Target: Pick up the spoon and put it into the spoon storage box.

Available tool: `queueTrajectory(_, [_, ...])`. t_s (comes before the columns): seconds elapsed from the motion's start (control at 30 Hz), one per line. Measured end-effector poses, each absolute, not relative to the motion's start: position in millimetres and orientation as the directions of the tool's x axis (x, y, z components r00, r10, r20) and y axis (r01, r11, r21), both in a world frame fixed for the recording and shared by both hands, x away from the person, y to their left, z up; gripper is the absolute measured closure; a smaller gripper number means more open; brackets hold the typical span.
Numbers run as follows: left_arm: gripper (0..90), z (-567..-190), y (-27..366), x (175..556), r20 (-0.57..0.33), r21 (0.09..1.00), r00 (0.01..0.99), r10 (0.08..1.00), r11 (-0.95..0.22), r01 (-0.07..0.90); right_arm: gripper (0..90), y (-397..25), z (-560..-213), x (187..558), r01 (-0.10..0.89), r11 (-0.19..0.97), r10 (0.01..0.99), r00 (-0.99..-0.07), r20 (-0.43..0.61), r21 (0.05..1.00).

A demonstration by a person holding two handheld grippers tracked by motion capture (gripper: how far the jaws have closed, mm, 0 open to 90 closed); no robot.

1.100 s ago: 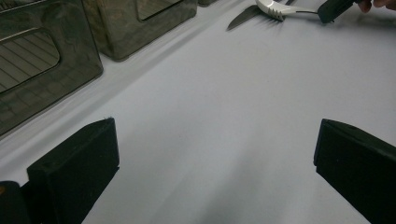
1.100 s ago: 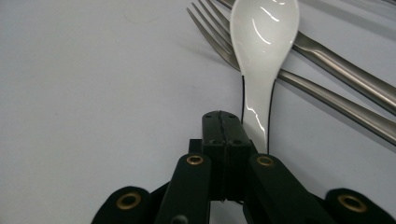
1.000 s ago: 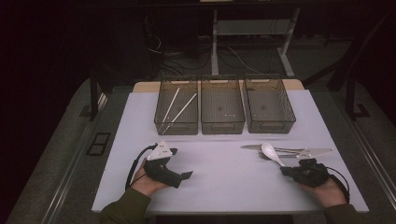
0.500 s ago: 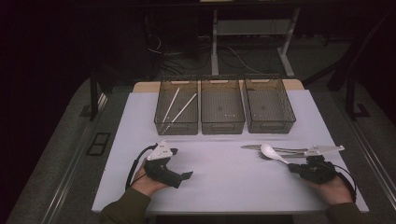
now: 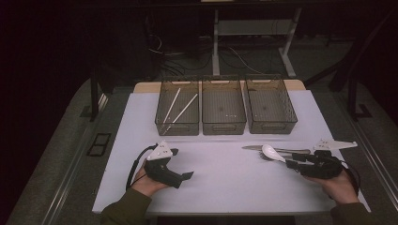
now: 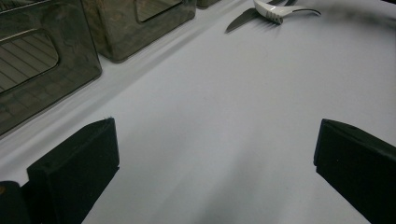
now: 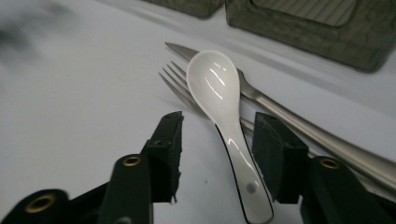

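Right gripper [image 7: 217, 154] jaws apart, straddling white spoon [image 7: 219, 100] handle, not clamped. Spoon lies on fork [image 7: 180, 86] and knife [image 7: 280, 109]. Left gripper [image 6: 210, 172] spread wide, holding nothing.

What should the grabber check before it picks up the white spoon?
1. Right gripper jaws open: ok.
2. White spoon handle lies between the jaws: ok.
3. Jaws touching the handle: not ok, gaps show on both sides.
4. Spoon free of other cutlery: not ok, it lies on the fork and against the knife, so those may shift.
5. Left gripper out of the way: ok, it sits far across the table.
6. Which bin takes spoons: cannot tell.
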State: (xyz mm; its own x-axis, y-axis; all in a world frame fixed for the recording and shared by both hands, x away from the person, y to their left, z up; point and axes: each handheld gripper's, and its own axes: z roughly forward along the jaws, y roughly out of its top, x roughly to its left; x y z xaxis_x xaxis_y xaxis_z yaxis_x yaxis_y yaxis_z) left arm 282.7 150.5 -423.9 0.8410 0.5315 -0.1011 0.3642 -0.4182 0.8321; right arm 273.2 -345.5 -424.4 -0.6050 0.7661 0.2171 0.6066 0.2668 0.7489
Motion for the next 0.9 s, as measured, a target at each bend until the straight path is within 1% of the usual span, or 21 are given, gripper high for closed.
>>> queueTrajectory(0.07, [0.0,-423.9,150.4,282.8,-0.099,0.831,0.842,0.53,-0.422,0.363,46.3,-343.3,-423.2,277.1,0.599,0.269,0.762,-0.612,0.214,0.754])
queueTrajectory(0.17, [0.0,-423.9,150.1,282.9,-0.1,0.831,0.842,0.531,-0.421,0.364,44.1,-338.5,-419.7,286.8,0.581,0.264,0.757,-0.619,0.208,0.77])
queueTrajectory(0.37, [0.0,-424.0,149.7,283.0,-0.098,0.83,0.842,0.53,-0.424,0.364,43.9,-329.7,-415.5,303.3,0.566,0.247,0.753,-0.623,0.212,0.786])
queueTrajectory(0.63, [0.0,-423.7,149.6,282.6,-0.096,0.831,0.844,0.527,-0.425,0.36,44.1,-317.3,-417.9,321.2,0.562,0.258,0.754,-0.625,0.199,0.786])
queueTrajectory(0.9, [0.0,-422.6,149.6,282.0,-0.095,0.834,0.847,0.523,-0.422,0.355,45.2,-316.0,-427.0,320.9,0.584,0.286,0.763,-0.618,0.188,0.76])
